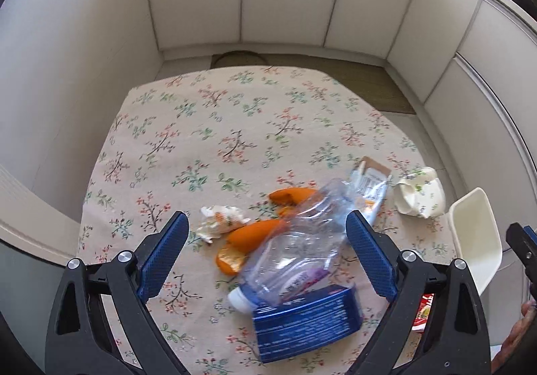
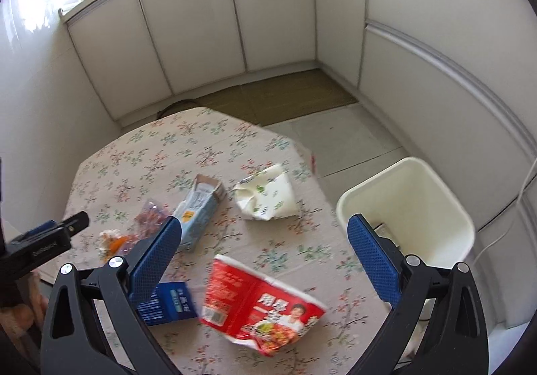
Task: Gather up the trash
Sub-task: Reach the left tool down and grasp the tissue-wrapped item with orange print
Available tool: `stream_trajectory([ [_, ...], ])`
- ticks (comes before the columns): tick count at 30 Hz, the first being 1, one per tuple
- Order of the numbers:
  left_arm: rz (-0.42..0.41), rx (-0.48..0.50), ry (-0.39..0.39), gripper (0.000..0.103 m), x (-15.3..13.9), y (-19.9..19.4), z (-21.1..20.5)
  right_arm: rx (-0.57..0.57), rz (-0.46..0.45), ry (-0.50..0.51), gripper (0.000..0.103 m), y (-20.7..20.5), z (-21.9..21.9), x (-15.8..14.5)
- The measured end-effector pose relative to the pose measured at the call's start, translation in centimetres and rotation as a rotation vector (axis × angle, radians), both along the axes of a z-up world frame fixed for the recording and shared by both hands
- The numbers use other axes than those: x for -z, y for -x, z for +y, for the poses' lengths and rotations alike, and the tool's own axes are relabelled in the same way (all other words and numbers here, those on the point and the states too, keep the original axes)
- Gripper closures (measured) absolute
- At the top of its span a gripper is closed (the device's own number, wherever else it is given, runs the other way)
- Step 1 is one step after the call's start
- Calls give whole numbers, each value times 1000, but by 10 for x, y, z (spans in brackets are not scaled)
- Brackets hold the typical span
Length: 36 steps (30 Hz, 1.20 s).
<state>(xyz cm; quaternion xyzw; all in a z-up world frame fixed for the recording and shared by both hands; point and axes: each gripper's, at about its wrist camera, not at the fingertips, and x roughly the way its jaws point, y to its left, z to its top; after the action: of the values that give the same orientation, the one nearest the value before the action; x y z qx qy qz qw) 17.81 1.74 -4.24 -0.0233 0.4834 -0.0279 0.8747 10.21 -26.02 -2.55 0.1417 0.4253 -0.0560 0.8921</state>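
Trash lies on a floral tablecloth (image 1: 208, 126). My left gripper (image 1: 266, 227) is open above a crushed clear plastic bottle (image 1: 295, 240), orange peels (image 1: 251, 232), a crumpled wrapper (image 1: 220, 220) and a dark blue box (image 1: 305, 324). My right gripper (image 2: 265, 234) is open and empty above a red instant-noodle package (image 2: 258, 303). A light blue carton (image 2: 198, 214) and a crumpled white paper cup (image 2: 268, 197) lie further back. A white trash bin (image 2: 412, 207) stands beside the table on the right; it also shows in the left wrist view (image 1: 476, 234).
White cabinets (image 2: 268, 16) ring the room. A brown mat (image 2: 278, 96) lies on the tiled floor beyond the table. The left gripper's tip (image 2: 50, 237) shows at the left of the right wrist view.
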Motion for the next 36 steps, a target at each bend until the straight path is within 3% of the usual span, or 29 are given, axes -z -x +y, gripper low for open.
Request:
stream_trajectory([
  [4,144,-61,37,13,39,-17,34,-35,69,-191,7,-11,4,19],
  [7,217,-103,34,17,69,-28,52,-35,102,-242,7,-16,6,29],
  [14,219,-110,108,27,90,-47,61,-11,165,-263,7,-21,-1,43],
  [16,226,-99,134,36,95,-52,56,-12,172,-264,7,-24,-2,45],
  [20,250,-82,136,44,107,-61,48,-18,185,-266,7,-25,-3,49],
  [21,238,-83,125,48,107,-61,46,-17,190,-267,7,-25,-3,50],
  [22,233,-80,130,60,107,-63,46,-16,193,-270,7,-25,-4,51],
  [23,237,-77,150,63,107,-63,46,-14,195,-275,7,-25,-5,52],
  [30,169,-54,169,66,82,-52,48,-15,205,-381,7,-26,-6,58],
  [36,-62,-79,211,66,3,-24,64,-69,233,-495,7,-33,13,67],
])
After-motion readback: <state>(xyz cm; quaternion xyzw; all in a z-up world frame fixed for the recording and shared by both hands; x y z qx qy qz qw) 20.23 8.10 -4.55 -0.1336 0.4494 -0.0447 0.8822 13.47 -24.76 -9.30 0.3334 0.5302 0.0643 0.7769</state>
